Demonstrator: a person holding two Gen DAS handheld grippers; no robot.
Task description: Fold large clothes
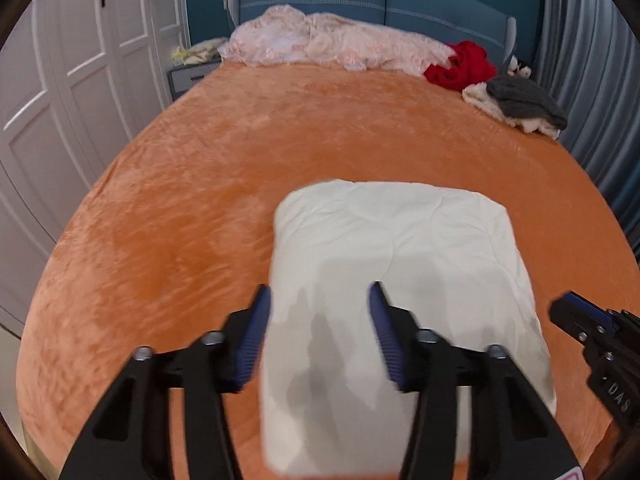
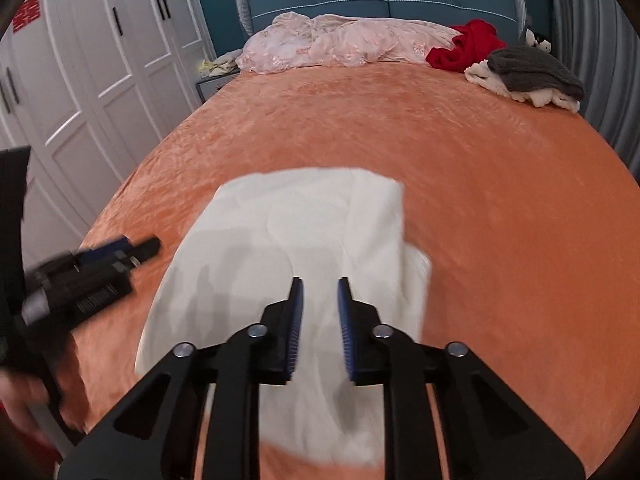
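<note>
A: Where is the garment (image 1: 400, 280)?
B: Folded, white, on the orange bed (image 1: 200, 180), near its front edge.
A: And the grippers?
B: Left gripper (image 1: 318, 300) and right gripper (image 2: 319, 286) both hang above it, jaws apart, grasping nothing.

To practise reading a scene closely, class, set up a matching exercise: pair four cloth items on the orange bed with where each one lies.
Column one:
1. folded white quilted cloth
2. crumpled red garment
3. dark grey knitted garment
4. rumpled pale pink bedding

Column two:
A. along the blue headboard
B. on top of a cream fleecy cloth
C. near end of the bed, by the tongs
D. far right, between the pink bedding and the grey garment

Pairs: 1-C, 2-D, 3-B, 4-A
</note>
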